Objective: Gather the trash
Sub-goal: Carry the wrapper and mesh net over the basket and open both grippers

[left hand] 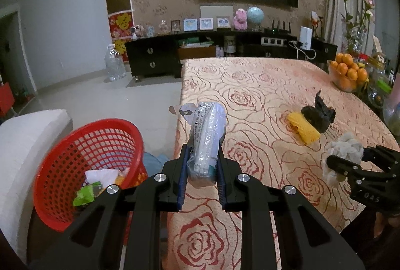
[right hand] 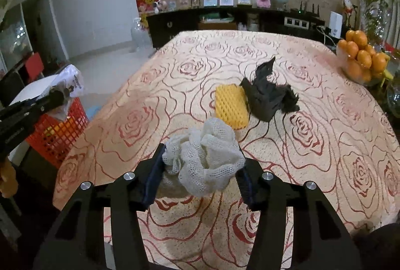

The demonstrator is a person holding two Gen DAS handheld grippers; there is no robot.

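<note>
My left gripper (left hand: 202, 165) is shut on a clear plastic wrapper (left hand: 206, 135) and holds it over the table's left edge, right of the red mesh basket (left hand: 57, 160). The basket holds white and green scraps. My right gripper (right hand: 200, 170) is shut on a white foam net wad (right hand: 203, 157), just above the rose-patterned tablecloth (right hand: 325, 132). A yellow foam net sleeve (right hand: 231, 106) and a crumpled black bag (right hand: 268, 95) lie side by side on the table ahead. The right gripper also shows in the left wrist view (left hand: 337, 165), and the left gripper in the right wrist view (right hand: 57, 95).
A bowl of oranges (left hand: 348, 75) and glass vases stand at the table's far right. A white seat (left hand: 22, 145) is beside the basket. A dark cabinet (left hand: 225, 50), a water jug (left hand: 114, 62) and a TV are at the back.
</note>
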